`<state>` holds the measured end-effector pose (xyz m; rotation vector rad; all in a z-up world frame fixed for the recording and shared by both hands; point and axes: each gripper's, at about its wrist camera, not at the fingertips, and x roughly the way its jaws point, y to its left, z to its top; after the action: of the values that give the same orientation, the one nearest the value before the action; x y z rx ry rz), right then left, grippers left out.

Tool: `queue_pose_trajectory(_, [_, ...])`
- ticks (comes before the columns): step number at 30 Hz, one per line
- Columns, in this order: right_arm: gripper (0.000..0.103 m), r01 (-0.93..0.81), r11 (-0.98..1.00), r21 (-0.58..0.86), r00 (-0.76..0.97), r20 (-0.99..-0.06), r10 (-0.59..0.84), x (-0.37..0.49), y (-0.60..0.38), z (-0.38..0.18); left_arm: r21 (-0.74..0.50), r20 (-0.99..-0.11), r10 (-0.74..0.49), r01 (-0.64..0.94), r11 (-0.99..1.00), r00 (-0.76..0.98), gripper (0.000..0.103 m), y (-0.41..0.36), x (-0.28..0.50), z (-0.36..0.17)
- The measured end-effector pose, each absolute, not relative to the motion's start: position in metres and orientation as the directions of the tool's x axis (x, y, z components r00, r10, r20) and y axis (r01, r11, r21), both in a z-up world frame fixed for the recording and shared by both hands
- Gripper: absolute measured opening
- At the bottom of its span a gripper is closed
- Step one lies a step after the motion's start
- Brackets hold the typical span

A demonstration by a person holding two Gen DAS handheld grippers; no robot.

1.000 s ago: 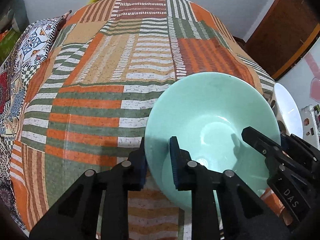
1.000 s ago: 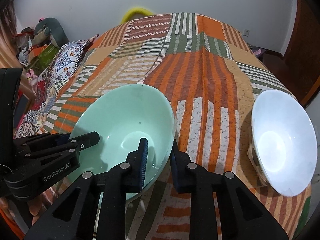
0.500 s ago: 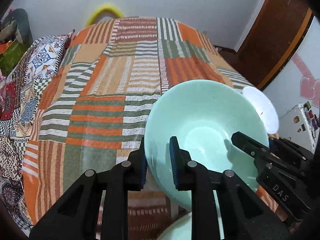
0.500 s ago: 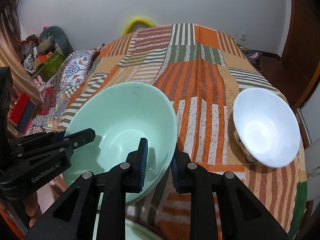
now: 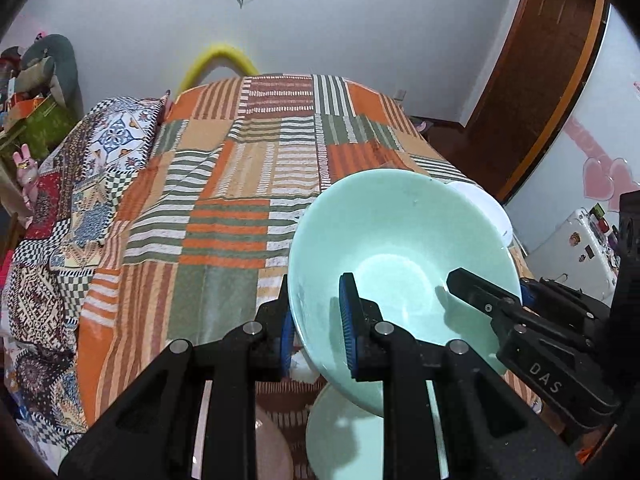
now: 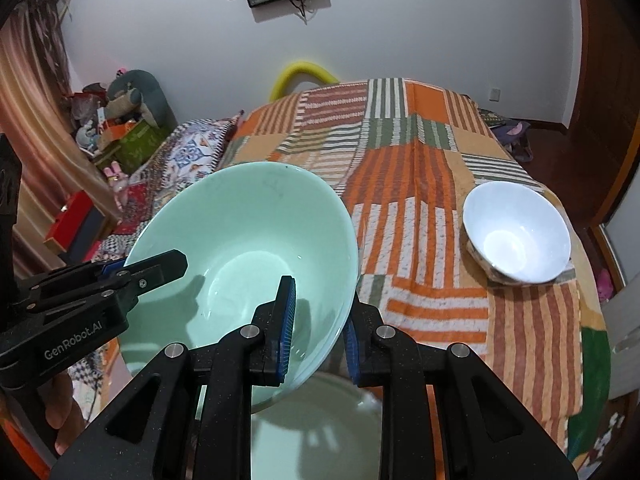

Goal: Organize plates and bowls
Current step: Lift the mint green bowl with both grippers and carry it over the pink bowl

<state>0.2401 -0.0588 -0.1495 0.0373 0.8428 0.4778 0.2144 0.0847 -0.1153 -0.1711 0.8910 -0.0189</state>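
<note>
A large mint-green bowl (image 5: 396,248) (image 6: 248,236) is held in the air above the bed by both grippers. My left gripper (image 5: 316,320) is shut on its left rim. My right gripper (image 6: 320,320) is shut on its right rim, and it also shows in the left wrist view (image 5: 480,296). A second mint-green dish (image 5: 344,436) (image 6: 316,432) lies below the bowl near the front edge. A white bowl (image 6: 516,232) sits on the bedspread at the right; only its rim (image 5: 488,204) shows behind the green bowl in the left wrist view.
A striped patchwork bedspread (image 6: 420,168) covers the bed. A patterned quilt (image 5: 60,216) lies along its left side. A brownish plate (image 5: 272,452) sits at the front edge. Toys and boxes (image 6: 120,128) are piled at the left wall, a wooden door (image 5: 552,80) at the right.
Both grippers have risen and drawn back with the green bowl, lifting it off the bedspread. The second green dish below and more of the room have come into view.
</note>
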Motion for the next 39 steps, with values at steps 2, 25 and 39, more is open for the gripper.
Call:
queue_pose_trajectory(2, [0.02, -0.4, 0.89, 0.217, 0.563, -0.708, 0.426, 0.234, -0.056, -0.149, -0.162, -0.769, -0.089, -0.059, 0.985, 0.633, 0.02, 0.087, 0.203, -0.112])
queue_pose_trajectory(25, [0.02, -0.526, 0.818, 0.235, 0.47, -0.721, 0.509, 0.17, 0.001, -0.168, -0.17, -0.815, -0.018, -0.209, 0.963, 0.579, 0.02, 0.143, 0.096, -0.146])
queue_pose_trajectory(39, [0.02, -0.583, 0.785, 0.208, 0.387, -0.779, 0.494, 0.148, 0.045, -0.2, -0.184, -0.854, 0.0, -0.302, 0.935, 0.52, 0.02, 0.178, 0.067, -0.185])
